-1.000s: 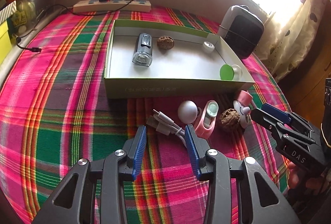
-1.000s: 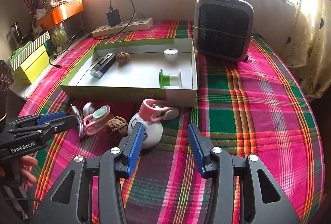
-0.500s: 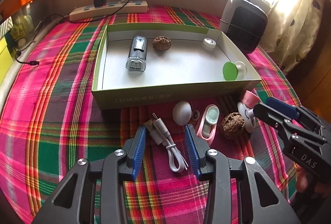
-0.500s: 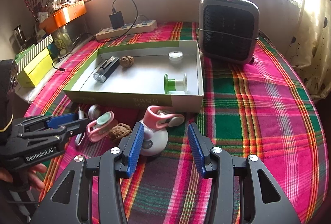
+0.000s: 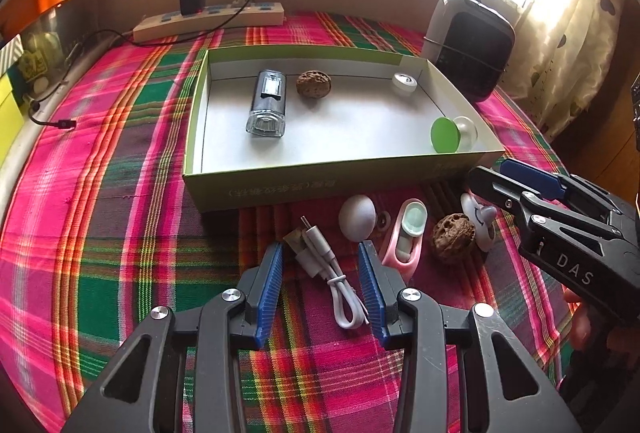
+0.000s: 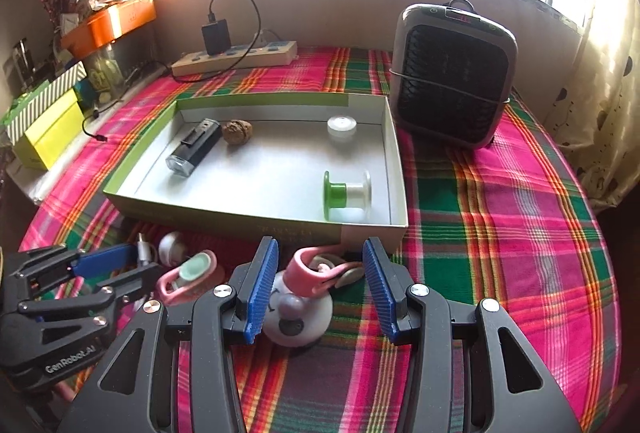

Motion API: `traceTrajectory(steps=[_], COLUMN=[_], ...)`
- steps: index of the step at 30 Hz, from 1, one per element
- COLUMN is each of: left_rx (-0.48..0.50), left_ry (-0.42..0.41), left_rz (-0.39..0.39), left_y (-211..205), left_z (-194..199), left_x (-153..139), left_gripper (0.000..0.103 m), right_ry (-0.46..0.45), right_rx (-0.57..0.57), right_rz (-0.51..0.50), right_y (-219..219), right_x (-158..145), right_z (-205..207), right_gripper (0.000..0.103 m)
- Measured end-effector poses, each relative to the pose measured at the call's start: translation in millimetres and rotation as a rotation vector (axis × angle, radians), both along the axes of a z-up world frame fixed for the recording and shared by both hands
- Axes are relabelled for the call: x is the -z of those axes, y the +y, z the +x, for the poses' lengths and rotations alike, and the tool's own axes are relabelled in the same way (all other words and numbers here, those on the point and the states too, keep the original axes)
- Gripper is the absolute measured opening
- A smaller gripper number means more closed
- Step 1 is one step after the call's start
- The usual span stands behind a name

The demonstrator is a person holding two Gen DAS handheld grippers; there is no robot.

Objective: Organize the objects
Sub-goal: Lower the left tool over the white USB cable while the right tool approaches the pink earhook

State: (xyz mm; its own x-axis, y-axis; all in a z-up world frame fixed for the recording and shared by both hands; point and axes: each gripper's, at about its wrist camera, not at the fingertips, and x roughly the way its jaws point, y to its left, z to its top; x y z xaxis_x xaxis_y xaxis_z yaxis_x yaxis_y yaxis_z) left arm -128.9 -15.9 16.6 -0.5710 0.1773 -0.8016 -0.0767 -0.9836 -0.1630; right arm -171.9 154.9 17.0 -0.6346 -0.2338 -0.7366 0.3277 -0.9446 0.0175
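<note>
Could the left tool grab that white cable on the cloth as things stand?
Probably yes. The left tool is open, the white cable lies loose between its fingers with nothing on top. The white ball and pink clip sit close on one side, so it may brush them.

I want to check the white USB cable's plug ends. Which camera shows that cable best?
The left wrist view: the white USB cable lies whole between its gripper's fingers. The right wrist view shows only a plug tip behind the left gripper.
</note>
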Motion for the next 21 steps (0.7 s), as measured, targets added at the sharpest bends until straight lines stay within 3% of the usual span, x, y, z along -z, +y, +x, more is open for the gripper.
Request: traceTrajectory(steps=[14, 16, 18, 21], left_rx=[-0.008, -0.017, -0.023, -0.018], left_ry=[-0.005, -0.006, -0.008, -0.011], left_rz=[-0.018, -0.023, -0.021, -0.004], left_y=[-11, -13, -15, -15], left_z=[8, 9, 10, 12], left_x=[0, 1, 1, 1], left_gripper=[0.036, 0.036, 0.036, 0.036], right_ry=[-0.039, -0.042, -0.044, -0.054], right_rx=[0.070, 0.070, 0.076, 0.070], right_rz=[0.058, 0.057, 0.064, 0.051], right_y=[32, 33, 33, 33], right_x=[6, 7, 9, 13], right_z=[5, 7, 7, 6], right_gripper=[0.046, 0.048, 0.057, 0.058])
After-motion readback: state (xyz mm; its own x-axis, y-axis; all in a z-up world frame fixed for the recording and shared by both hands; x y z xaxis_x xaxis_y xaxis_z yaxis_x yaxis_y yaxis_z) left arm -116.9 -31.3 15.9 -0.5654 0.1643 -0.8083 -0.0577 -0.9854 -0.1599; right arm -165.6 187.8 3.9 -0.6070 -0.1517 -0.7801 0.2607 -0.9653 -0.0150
